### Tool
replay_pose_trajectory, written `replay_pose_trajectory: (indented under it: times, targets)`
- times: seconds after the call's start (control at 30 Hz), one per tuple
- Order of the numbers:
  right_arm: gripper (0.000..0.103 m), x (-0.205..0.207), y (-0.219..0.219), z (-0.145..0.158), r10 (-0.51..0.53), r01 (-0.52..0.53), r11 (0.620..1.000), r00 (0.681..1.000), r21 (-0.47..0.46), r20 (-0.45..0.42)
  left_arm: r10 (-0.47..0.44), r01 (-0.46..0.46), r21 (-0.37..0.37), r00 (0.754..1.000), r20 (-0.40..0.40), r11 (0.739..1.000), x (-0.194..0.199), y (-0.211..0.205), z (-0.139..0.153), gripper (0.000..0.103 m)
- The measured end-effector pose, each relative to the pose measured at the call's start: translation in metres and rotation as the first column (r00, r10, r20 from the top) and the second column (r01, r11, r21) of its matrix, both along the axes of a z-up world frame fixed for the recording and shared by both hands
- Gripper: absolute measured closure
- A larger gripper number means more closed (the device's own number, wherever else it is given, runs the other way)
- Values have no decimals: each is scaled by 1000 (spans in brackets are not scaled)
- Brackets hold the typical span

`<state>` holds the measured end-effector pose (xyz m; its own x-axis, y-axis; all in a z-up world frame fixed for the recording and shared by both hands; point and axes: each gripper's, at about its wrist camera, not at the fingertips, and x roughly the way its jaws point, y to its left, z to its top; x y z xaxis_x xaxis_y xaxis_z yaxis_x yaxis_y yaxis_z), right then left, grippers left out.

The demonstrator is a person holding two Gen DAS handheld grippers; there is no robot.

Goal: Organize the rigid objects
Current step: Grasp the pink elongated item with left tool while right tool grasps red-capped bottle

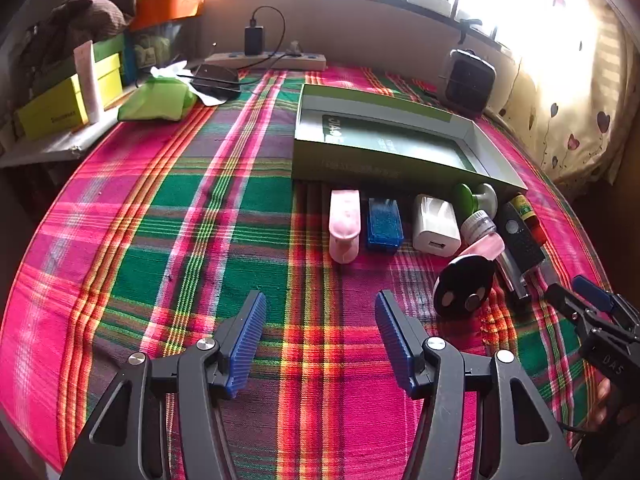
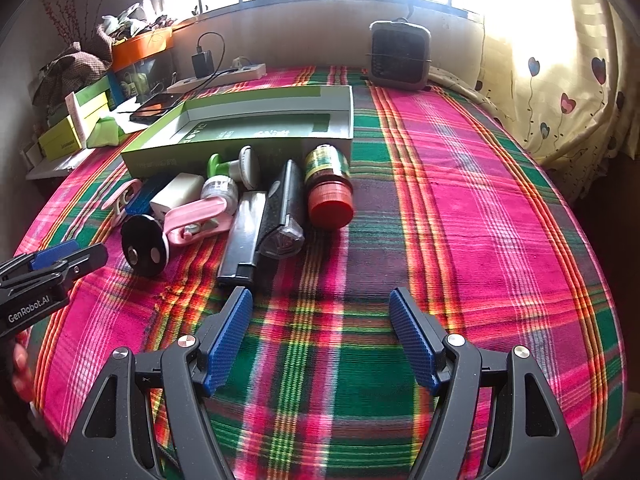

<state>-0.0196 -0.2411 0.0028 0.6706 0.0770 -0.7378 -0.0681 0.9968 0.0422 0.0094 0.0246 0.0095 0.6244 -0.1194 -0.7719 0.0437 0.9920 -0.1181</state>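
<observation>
An open green box (image 1: 384,140) (image 2: 248,128) lies on the plaid cloth. In front of it sits a row of small items: a pink holder (image 1: 344,226), a blue case (image 1: 384,224), a white charger (image 1: 436,226) (image 2: 178,194), a green and white knob (image 1: 476,198) (image 2: 236,166), a small clear jar (image 2: 218,188), a pink clip (image 2: 196,220), a black disc (image 1: 464,286) (image 2: 144,246), a black lighter (image 2: 242,240), a black torch (image 2: 284,208) and a red-capped jar (image 2: 328,188). My left gripper (image 1: 320,336) is open and empty, short of the row. My right gripper (image 2: 320,340) is open and empty near the lighter.
A small fan (image 2: 400,54) stands at the back. A power strip (image 1: 268,60), a phone (image 2: 156,106), yellow-green boxes (image 1: 68,100) and a green pouch (image 1: 156,100) lie at the back left. A floral curtain (image 2: 560,80) hangs on the right.
</observation>
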Motion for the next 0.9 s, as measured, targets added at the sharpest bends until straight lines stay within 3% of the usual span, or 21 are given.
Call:
replay_pose_trajectory:
  times: [0.37, 0.63, 0.9]
  targets:
    - [31, 26, -21, 32, -22, 22, 1000, 997, -11, 74, -23, 24, -42, 1000, 17, 999, 30, 3, 15, 47]
    - [31, 51, -26, 23, 6, -7, 999, 1000, 41, 18, -35, 35, 0, 999, -8, 999, 51, -2, 9, 47]
    - [31, 65, -21, 19, 53, -53, 998, 999, 28, -5, -32, 32, 14, 999, -28, 999, 58, -1, 1, 48]
